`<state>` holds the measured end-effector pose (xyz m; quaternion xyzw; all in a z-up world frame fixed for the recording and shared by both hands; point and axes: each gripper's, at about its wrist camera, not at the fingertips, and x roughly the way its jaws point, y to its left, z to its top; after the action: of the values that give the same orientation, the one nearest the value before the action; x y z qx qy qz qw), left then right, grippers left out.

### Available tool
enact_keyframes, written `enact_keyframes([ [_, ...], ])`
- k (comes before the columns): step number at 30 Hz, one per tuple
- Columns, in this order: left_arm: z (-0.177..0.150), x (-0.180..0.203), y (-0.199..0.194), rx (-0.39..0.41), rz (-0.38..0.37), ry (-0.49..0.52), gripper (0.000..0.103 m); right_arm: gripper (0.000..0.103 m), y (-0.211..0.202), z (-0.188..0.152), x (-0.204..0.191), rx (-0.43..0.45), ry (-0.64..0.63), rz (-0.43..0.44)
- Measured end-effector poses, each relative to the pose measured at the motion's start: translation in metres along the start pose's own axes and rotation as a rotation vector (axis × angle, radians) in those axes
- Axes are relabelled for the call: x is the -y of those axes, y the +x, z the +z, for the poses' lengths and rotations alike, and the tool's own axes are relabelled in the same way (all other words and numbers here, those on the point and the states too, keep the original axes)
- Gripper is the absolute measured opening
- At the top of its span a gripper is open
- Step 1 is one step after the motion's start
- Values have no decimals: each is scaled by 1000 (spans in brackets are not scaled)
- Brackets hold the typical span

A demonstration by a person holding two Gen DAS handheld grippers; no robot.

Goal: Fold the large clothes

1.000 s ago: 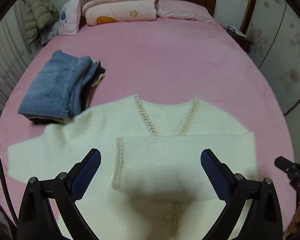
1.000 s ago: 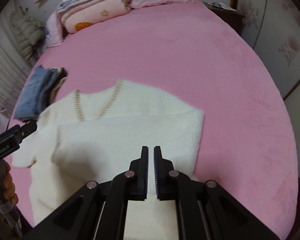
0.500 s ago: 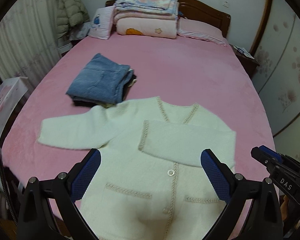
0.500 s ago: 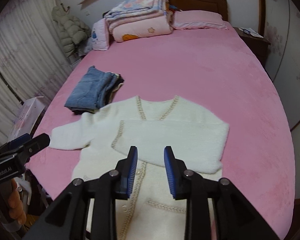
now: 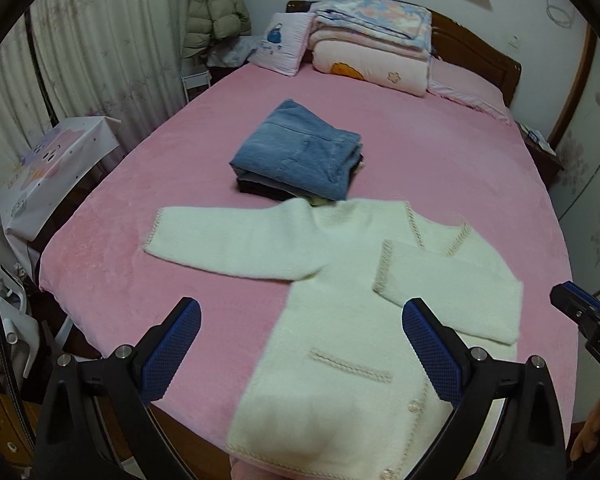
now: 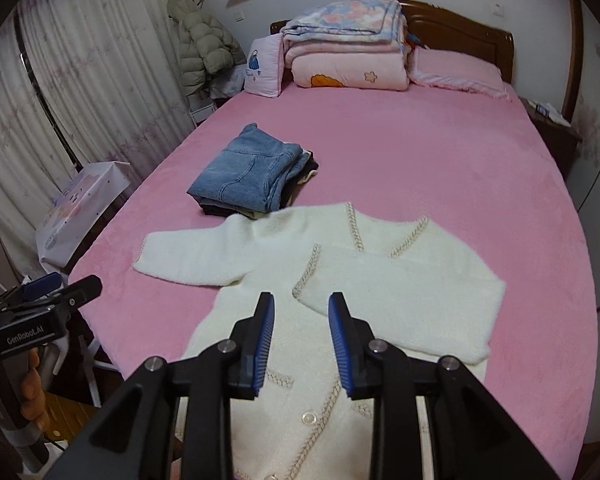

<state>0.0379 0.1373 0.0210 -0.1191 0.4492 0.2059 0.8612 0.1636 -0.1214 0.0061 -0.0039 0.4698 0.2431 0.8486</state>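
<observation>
Right gripper has parted its jaws and pulled back empty; left gripper hangs spread. The white cardigan lies on the pink bed, one sleeve folded across; its other sleeve likely comes next

Fluffy, matt cream knit on the cardigan, edged with braided beige trim and glossy pearly buttons. Soft, matt pink plush over the bed. Faded blue denim with stitched seams on the folded jeans. Dark polished wood, slightly glossy, at the headboard. Quilted, puffy olive cloth on the jacket far left. Matt black plastic with ribbed blue rubber pads on the fingers, silver metal screws.
</observation>
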Motion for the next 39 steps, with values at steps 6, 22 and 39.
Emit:
enact_keyframes([
  [6,24,-96,45,-27,-71,15,100,28,38,21,-60,-22,47,-66],
  [22,12,-331,322,-264,-126,-411,99,28,237,51,-221,-127,65,-78],
  [39,25,-352,419,-238,-99,-694,7,28,294,25,-218,-240,136,-67],
])
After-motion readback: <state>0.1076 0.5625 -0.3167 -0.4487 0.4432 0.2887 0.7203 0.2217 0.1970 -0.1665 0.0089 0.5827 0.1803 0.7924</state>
